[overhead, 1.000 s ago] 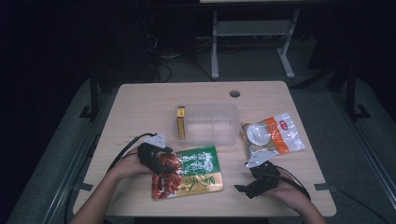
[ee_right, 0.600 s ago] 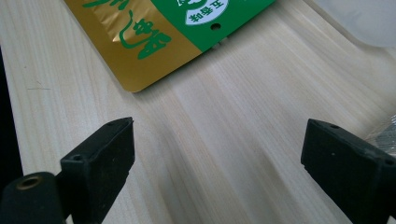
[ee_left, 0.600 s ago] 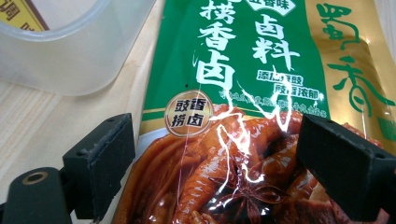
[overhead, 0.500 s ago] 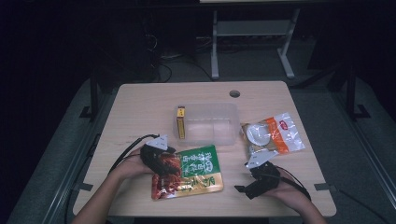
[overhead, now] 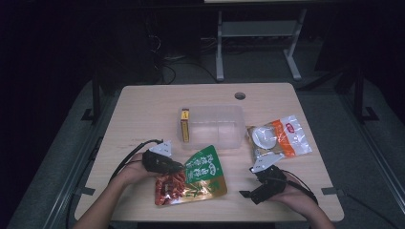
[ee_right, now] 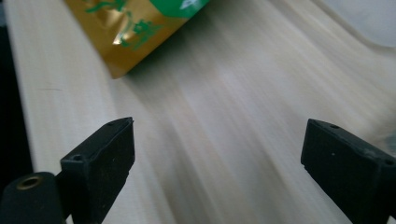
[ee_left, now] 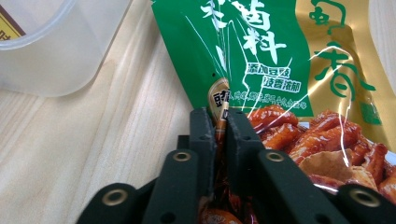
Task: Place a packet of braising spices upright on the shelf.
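Lying flat on the counter before the clear tub, the snack pouch runs crosswise, green top tilted toward the tub. The left tool, jaws just closing, pinches its left edge; the right tool gapes wide, holding nothing.

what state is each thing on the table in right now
left gripper: fingers have just closed, shut on the green snack pouch's edge
green snack pouch: sealed, its far end tilted up off the table
right gripper: open, nothing between its fingers
clear plastic tub: lidless, upright
yellow box: on edge inside the tub, at its left wall
orange-and-clear packet: flat on the table, untouched
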A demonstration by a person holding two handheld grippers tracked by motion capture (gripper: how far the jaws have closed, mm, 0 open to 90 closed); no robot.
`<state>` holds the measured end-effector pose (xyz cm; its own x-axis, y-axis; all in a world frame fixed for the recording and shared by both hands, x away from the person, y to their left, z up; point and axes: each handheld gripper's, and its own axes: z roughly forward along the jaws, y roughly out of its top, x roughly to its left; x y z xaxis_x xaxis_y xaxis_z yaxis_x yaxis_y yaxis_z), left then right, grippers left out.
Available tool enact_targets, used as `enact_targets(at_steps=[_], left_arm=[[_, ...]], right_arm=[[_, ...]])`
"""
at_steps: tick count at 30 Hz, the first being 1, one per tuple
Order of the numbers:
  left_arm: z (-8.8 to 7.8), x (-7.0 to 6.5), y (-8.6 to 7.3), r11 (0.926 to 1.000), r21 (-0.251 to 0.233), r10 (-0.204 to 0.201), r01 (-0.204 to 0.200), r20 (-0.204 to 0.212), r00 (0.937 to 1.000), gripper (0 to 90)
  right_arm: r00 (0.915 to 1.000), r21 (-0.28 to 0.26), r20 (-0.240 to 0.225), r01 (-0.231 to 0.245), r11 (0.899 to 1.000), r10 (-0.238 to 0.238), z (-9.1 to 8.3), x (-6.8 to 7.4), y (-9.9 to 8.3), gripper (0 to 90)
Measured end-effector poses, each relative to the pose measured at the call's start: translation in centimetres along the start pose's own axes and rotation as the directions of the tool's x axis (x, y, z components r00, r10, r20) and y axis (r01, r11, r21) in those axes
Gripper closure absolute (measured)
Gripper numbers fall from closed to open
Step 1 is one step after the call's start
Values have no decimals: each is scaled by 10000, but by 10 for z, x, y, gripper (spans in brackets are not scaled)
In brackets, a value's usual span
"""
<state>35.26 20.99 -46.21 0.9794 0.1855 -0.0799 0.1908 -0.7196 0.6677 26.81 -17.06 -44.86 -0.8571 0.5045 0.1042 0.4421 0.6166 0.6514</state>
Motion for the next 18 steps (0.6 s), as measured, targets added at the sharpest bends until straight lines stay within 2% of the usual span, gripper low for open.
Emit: enact_targets(at_steps=[4, 5, 11, 12, 15, 18], left_arm=[[-1, -3, 1, 9998, 51, -175, 176, -167, 9997, 867], [-1, -3, 1, 9997, 10, -249, 249, -189, 9995, 883], [-5, -7, 4, 9981, -61, -618, 618, -159, 9980, 892], [-5, -8, 4, 9981, -81, -616, 615, -185, 9979, 892], [-9, -12, 7, 9970, -166, -758, 753, -286, 9967, 893], [-12, -15, 9, 9965, -294, -796, 786, -348, 9962, 894]], right_arm=[[9994, -168, -334, -88, 9998, 82, -3, -1, 2, 93], [9987, -285, -406, -326, 9991, 314, -4, -2, 3, 94], [9994, -349, -242, -271, 9990, 262, -6, -3, 3, 93], [9985, -481, -287, -472, 9977, 459, -9, -3, 5, 93], [9980, -657, -297, -583, 9961, 564, -11, -4, 6, 93], [9971, -598, -267, -734, 9955, 719, -12, -5, 5, 93]])
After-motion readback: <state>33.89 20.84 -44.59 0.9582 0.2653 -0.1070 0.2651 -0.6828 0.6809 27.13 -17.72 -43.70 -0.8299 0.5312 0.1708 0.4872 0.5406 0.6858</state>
